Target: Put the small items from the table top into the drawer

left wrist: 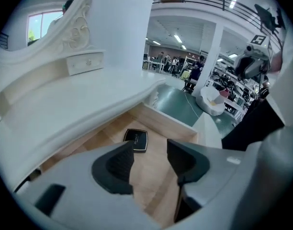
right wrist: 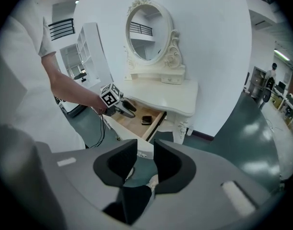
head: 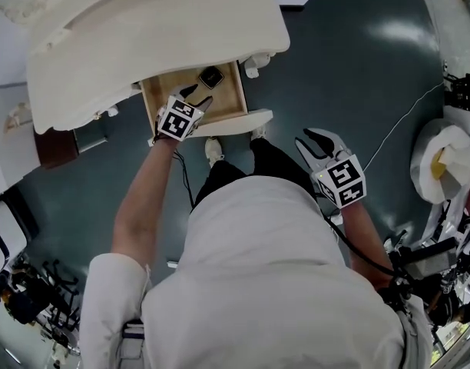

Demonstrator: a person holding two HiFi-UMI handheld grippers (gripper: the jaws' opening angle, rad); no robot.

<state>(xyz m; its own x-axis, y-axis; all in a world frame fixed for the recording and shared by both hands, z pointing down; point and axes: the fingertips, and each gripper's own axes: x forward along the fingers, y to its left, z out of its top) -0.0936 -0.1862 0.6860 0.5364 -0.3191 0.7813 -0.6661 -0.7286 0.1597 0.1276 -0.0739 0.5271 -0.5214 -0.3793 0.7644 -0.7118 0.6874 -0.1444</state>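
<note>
The wooden drawer [head: 229,103] of the white dressing table [head: 158,37] stands pulled out. A flat black square case [head: 211,77] lies inside it near the back. My left gripper [head: 198,96] hovers over the drawer's front left part, open, with nothing between its fingers. In the left gripper view the case [left wrist: 137,140] lies just beyond the left gripper [left wrist: 150,153], apart from it. My right gripper [head: 310,138] is held away over the floor, right of the drawer, open and empty. The right gripper view shows the drawer [right wrist: 132,123] and case [right wrist: 146,120] from afar.
An oval mirror [right wrist: 145,35] stands on the table top. The person's shoes [head: 213,151] are right before the drawer front. A white cable [head: 396,129] runs over the dark floor. A white round object with a yellow patch [head: 446,164] and equipment stand at the right.
</note>
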